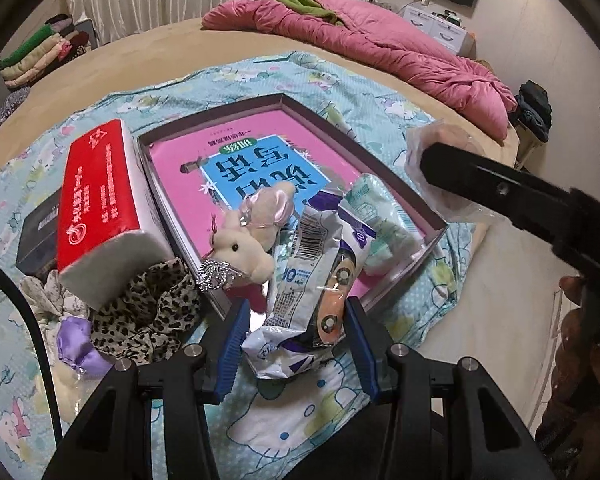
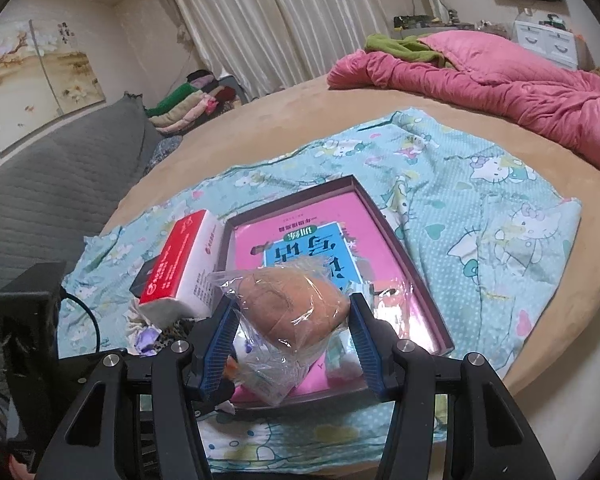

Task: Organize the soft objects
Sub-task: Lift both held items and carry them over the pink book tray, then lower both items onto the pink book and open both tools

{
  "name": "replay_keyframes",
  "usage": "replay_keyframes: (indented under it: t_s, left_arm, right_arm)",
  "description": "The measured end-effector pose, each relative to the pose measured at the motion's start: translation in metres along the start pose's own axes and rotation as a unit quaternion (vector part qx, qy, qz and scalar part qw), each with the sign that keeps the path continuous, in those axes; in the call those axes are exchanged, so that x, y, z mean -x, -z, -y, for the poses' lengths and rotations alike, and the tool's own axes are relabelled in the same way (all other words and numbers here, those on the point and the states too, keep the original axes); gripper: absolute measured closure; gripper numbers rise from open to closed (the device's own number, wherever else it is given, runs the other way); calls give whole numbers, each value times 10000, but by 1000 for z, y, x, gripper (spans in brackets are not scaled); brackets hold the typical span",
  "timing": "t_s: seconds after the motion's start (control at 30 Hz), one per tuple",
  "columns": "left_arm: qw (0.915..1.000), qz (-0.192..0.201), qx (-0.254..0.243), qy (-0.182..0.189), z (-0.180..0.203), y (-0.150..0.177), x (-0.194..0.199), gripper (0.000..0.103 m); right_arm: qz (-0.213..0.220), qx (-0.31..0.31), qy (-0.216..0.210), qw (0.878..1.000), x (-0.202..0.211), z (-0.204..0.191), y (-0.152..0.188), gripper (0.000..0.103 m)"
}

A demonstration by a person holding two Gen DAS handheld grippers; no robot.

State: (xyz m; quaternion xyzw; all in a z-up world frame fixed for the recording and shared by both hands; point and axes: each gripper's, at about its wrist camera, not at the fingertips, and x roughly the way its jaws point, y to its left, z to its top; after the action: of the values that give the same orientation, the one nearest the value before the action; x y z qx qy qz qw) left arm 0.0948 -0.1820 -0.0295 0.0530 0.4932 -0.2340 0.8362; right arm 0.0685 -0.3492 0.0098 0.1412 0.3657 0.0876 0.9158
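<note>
Left gripper (image 1: 296, 344) clamps crinkly snack pkt (image 1: 312, 280); right gripper (image 2: 292, 344) clamps bagged bun (image 2: 292, 300) over tray (image 2: 420, 280)

Soft, even indoor light fills both wrist views, w/ no hard shadows on the bed (image 1: 148, 40). Closed curtains (image 2: 284, 20) glow pale, backlit, and wash out slightly toward the top. Glare spots: the shallow box's (image 2: 384, 216) pink bottom near its front corner in the right view; the clear plastic wrap (image 2: 288, 304) throws small highlights; the silver snack bag (image 1: 308, 272) glints in the left view. Strong fisheye bend: bed edge curves, walls bow, black vignette rings all corners. Center is sharp enough to read print; the gripper frames at the bottom sit dark, underexposed. Far objects near the rim look soft and compressed. Colors slightly cool.
</note>
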Motion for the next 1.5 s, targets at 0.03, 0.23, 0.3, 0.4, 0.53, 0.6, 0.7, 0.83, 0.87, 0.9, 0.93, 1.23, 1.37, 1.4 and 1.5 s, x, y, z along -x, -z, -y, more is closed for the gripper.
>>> replay_keyframes:
  t_s: [0.03, 0.23, 0.3, 0.4, 0.53, 0.6, 0.7, 0.83, 0.87, 0.9, 0.93, 1.23, 1.37, 1.4, 1.5]
  left_arm:
    - [10000, -17, 11, -6, -1, 0, -2, 55]
    - [9999, -72, 97, -42, -7, -2, -15, 56]
    - [9999, -60, 120, -33, -9, -3, -16, 56]
    - [9999, -34, 157, -26, -12, -4, -19, 56]
    - [9998, -14, 185, -10, -15, -6, -22, 56]
    - [9998, -2, 199, -20, -16, -8, -24, 56]
    - [9997, 20, 235, -35, -19, -10, -26, 56]
    - [9996, 33, 168, -208, -21, -14, -29, 56]
    - [9996, 38, 185, -194, -22, -14, -29, 56]
    - [9996, 40, 199, -185, -23, -15, -29, 56]
    - [9996, 42, 210, -184, -24, -15, -30, 56]
    - [9996, 78, 164, -208, -25, -13, -27, 56]
    - [9996, 90, 140, -221, -25, -13, -26, 56]
    - [9996, 92, 142, -222, -25, -13, -25, 56]
    - [9996, 99, 144, -226, -25, -13, -25, 56]
  right_arm:
    - [-18, 5, -8, 10000, -2, 0, 0, 46]
    - [-141, 35, -11, 9999, -12, -2, 4, 46]
    - [-153, 44, 3, 9999, -15, -2, 5, 46]
    - [-206, 37, 4, 9998, -21, -2, 5, 46]
    - [-268, 44, 0, 9996, -28, -3, 6, 46]
    - [-289, 46, 17, 9996, -32, -3, 6, 46]
    - [-321, 40, 30, 9995, -37, -2, 5, 46]
    - [-427, 15, 73, 9991, -47, -1, 6, 46]
    - [-447, 9, 81, 9990, -49, 0, 7, 46]
    - [-482, 6, 79, 9988, -52, 0, 7, 46]
    - [-514, 9, 70, 9987, -54, 0, 8, 46]
    - [-721, 108, 163, 9972, -76, -2, 12, 46]
    - [-744, 108, 197, 9970, -80, 0, 13, 46]
    - [-744, 124, 211, 9969, -82, 0, 13, 46]
    - [-772, 217, 282, 9964, -86, -2, 13, 46]
